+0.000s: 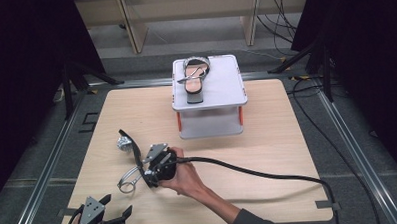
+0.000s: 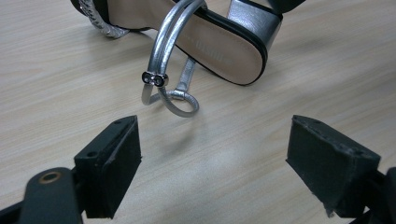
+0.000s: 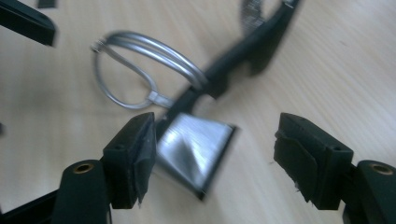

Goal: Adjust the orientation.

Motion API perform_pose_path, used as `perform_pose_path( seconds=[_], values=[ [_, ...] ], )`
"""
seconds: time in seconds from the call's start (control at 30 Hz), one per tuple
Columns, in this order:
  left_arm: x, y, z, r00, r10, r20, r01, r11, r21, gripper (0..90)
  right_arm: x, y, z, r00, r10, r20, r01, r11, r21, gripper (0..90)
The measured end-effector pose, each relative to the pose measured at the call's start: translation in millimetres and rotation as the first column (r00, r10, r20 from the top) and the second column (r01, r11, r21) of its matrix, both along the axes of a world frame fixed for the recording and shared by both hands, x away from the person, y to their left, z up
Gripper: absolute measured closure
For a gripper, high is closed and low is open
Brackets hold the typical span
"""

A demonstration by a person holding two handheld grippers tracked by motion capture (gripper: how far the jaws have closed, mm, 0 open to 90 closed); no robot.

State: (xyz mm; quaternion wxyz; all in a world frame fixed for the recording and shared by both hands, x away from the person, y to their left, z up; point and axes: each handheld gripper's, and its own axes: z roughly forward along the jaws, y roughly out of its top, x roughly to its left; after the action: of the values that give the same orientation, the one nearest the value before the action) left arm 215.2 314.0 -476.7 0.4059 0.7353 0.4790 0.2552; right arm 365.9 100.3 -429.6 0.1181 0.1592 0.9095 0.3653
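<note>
**Going in for the second sandal, heel first**

I'm at the pick-up step on the loose black-soled sandal with silver straps and a silver block heel (image 1: pixel 133 162), which lies on its side near the front left of the light wooden tabletop (image 1: pixel 267 139). Its mate, the matching silver-strapped sandal (image 1: pixel 195 79), already sits flat on top of the white two-tier plastic shelf (image 1: pixel 226 91) at the back of the tabletop, so I reckon the job is to get this one up there beside it.

My right gripper (image 3: pixel 215 140) is spread wide with the silver heel (image 3: pixel 194 151) right between the pads. The left-hand pad (image 3: pixel 135 154) looks close to or just brushing the heel, but the far pad is well clear, so nothing is pinched yet. The right gripper view is a bit blurry, so I can't call the contact for sure.

My left gripper (image 2: pixel 212 163) is spread too, empty, waiting at the front edge just short of the thin silver ankle strap loop (image 2: pixel 170 65).

Next move as I see it: centre the heel, squeeze, then lift. The dangling strap could snag, so go slow.
</note>
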Motion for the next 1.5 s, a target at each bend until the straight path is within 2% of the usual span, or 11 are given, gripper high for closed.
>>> perform_pose_path(
  seconds=[0.13,0.2,0.37,0.57,0.67,0.9,1.03,1.17,1.23,1.27,1.5],
  values=[
    [-0.8,-0.2,-0.3,1.0000,0.001,0.007,-0.001,0.9999,-0.011,17.0,2.1,24.5,3.4,0.9995,0.029,0.015,-0.029,0.9995,-0.015,31.6],
    [-1.0,0.2,0.2,1.0000,-0.003,-0.005,0.004,1.0000,0.004,17.0,3.8,31.4,1.1,0.9990,0.037,-0.025,-0.036,0.9991,0.022,33.9],
    [-0.8,0.0,0.3,1.0000,-0.004,-0.001,0.004,1.0000,0.001,17.0,11.9,34.0,-10.6,0.9992,0.029,-0.026,-0.030,0.9987,-0.041,35.3],
    [-1.1,0.0,0.5,1.0000,-0.001,-0.006,0.001,1.0000,-0.001,17.1,16.9,36.3,-16.3,0.9958,0.055,-0.073,-0.056,0.9984,-0.008,47.6],
    [-1.1,-0.6,0.2,1.0000,0.002,0.000,-0.002,0.9999,-0.011,17.0,17.6,34.1,-12.7,0.9955,0.060,-0.073,-0.061,0.9981,-0.010,57.8],
    [-0.8,-0.2,0.0,1.0000,-0.003,0.004,0.003,0.9999,-0.012,17.1,26.8,24.7,-7.3,0.9948,0.014,-0.101,-0.018,0.9992,-0.035,66.0],
    [-1.0,0.5,0.3,1.0000,-0.006,0.002,0.006,1.0000,0.000,17.1,36.4,19.9,-6.8,0.9894,0.000,-0.146,-0.001,1.0000,-0.007,69.2],
    [-0.8,-0.1,-0.2,1.0000,-0.004,0.004,0.004,0.9999,-0.012,17.1,51.4,5.1,-6.5,0.9735,-0.025,-0.228,0.040,0.9971,0.065,72.7],
    [-1.2,-0.7,-0.3,1.0000,0.000,0.001,0.000,0.9998,-0.018,17.1,57.4,-3.4,-4.0,0.9728,-0.044,-0.227,0.064,0.9946,0.082,74.2],
    [-1.5,1.0,0.9,0.9999,-0.004,-0.015,0.004,0.9998,0.018,17.1,60.8,-6.9,-3.0,0.9734,-0.045,-0.225,0.066,0.9939,0.088,74.4],
    [-0.6,0.3,0.1,0.9999,-0.012,-0.004,0.012,0.9999,0.009,17.1,78.2,-20.8,-0.6,0.9682,-0.084,-0.236,0.113,0.9868,0.116,74.8]
  ],
)
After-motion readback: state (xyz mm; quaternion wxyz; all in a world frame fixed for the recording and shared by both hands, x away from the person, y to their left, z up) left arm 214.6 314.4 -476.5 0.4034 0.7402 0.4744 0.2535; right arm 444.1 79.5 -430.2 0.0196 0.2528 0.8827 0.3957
